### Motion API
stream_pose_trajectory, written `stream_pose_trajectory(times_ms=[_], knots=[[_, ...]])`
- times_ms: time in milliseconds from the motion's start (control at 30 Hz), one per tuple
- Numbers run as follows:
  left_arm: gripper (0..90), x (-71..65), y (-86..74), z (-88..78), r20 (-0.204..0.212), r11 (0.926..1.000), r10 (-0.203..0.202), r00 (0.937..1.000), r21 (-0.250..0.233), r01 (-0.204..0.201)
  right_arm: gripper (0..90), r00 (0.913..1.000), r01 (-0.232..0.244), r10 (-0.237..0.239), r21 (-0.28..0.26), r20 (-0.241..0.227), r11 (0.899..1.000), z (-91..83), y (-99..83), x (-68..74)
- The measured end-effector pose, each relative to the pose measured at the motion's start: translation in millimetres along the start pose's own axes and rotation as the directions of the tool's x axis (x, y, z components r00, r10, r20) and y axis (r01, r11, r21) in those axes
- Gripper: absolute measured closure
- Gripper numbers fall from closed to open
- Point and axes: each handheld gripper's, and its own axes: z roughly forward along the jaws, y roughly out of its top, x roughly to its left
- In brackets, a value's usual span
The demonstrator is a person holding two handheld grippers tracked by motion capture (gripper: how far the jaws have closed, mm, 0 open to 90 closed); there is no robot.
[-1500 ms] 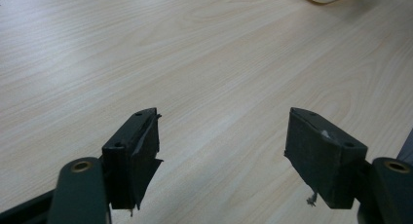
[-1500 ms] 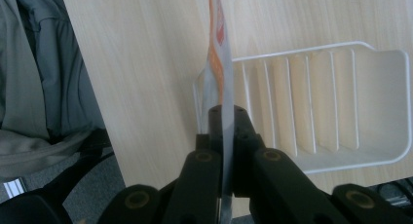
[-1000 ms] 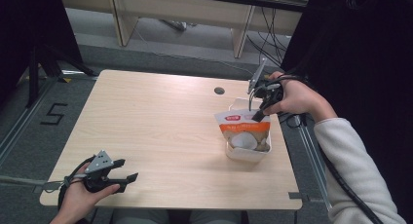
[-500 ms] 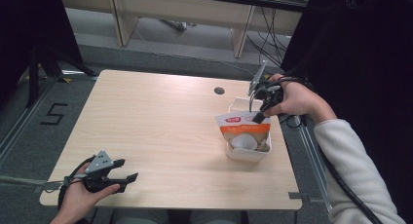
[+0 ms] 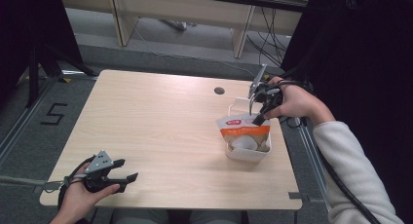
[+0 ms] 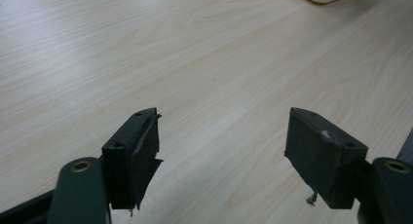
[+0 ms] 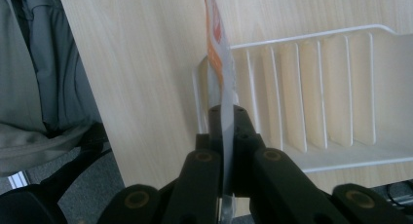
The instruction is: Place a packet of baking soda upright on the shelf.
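Observation:
An orange and white snack pouch (image 5: 242, 131) stands in a white plastic basket (image 5: 263, 153) on the right side of the wooden table. My right gripper (image 5: 257, 119) is shut on the pouch's upper right edge. In the right gripper view the thin pouch edge (image 7: 218, 48) runs straight up from between the black jaws, which press on it, with the ribbed basket wall (image 7: 311, 92) behind. My left gripper (image 5: 127, 180) rests near the table's front left corner, held in a hand, open with nothing between its pads (image 6: 139, 151).
The table (image 5: 160, 121) has a round cable hole (image 5: 219, 90) near its back edge. The person's sleeve (image 5: 348, 175) runs along the right edge. A desk frame and cables stand beyond the table's far side.

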Motion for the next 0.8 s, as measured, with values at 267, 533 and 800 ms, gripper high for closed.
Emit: stream_pose_trajectory(times_ms=[267,533,800], knots=[[27.5,-0.8,-0.3,0.1,-0.001,0.9999,-0.017,0.9999,-0.002,0.017,90.0,0.9999,0.016,-0.016,-0.027,0.002,1.000,4.2,-6.5,-2.6],[27.5,-0.7,-0.1,0.4,0.000,1.0000,-0.010,1.0000,0.001,0.010,90.0,1.0000,-0.003,0.003,-0.015,-0.004,1.000,14.5,-15.6,-4.7],[27.5,-1.2,-0.3,1.0,0.001,0.9999,-0.016,0.9999,-0.002,0.016,90.0,0.9995,-0.027,0.027,0.015,-0.014,1.000,30.5,-22.3,-9.8]])
